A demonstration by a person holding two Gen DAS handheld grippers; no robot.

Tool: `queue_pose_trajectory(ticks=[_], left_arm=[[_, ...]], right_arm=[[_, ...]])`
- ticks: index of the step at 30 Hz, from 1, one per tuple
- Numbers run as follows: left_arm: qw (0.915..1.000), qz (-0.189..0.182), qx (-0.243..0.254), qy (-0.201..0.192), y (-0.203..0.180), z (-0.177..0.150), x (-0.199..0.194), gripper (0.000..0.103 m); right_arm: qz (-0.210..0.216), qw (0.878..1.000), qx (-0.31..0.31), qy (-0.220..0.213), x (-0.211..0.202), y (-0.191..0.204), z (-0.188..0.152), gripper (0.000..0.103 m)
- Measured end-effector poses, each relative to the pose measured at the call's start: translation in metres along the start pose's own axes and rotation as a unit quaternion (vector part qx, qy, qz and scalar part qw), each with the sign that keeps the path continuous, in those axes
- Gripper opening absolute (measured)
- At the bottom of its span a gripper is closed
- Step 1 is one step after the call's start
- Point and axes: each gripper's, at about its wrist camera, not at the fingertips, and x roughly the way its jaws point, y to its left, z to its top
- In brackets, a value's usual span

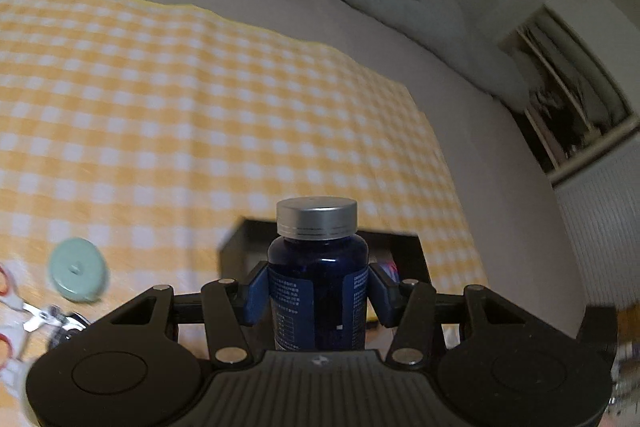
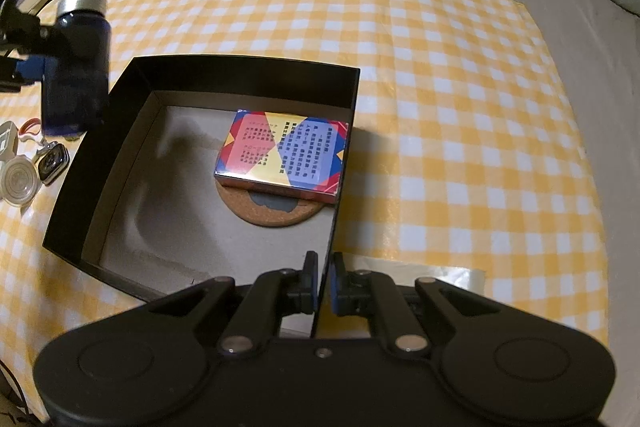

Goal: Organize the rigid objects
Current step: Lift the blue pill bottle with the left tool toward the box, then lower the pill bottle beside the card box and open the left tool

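With card box and cork coaster already inside black box, partway done. Left gripper clamped on blue bottle, aloft beside box; right gripper pinching box wall. Watch, discs left outside.

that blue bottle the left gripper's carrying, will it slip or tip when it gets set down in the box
The bottle looks rigid with a glossy, rounded wall, so it may twist or slide a little in the left gripper. It is taller than wide with a metal cap, so probably tippy if set down tilted. On its side it would likely roll.
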Motion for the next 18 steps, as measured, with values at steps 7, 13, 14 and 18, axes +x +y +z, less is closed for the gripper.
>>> queue_pose_trajectory(ticks=[7,13,14,18], left_arm=[[0.9969,0.029,0.048,0.054,-0.026,-0.025,0.045,0.052],[0.9933,0.060,0.080,0.058,-0.030,-0.030,0.074,0.052],[0.9936,0.057,0.079,0.057,-0.033,-0.029,0.077,0.052],[0.9932,0.063,0.085,0.049,-0.037,-0.027,0.085,0.054]], right_arm=[[-0.002,1.000,-0.003,0.000,-0.001,0.001,-0.001,0.006],[0.000,1.000,-0.001,-0.001,-0.001,0.001,-0.001,0.006],[0.000,1.000,-0.002,-0.001,-0.001,0.000,-0.001,0.006],[0.001,1.000,-0.001,0.000,-0.003,0.000,0.000,0.006]])
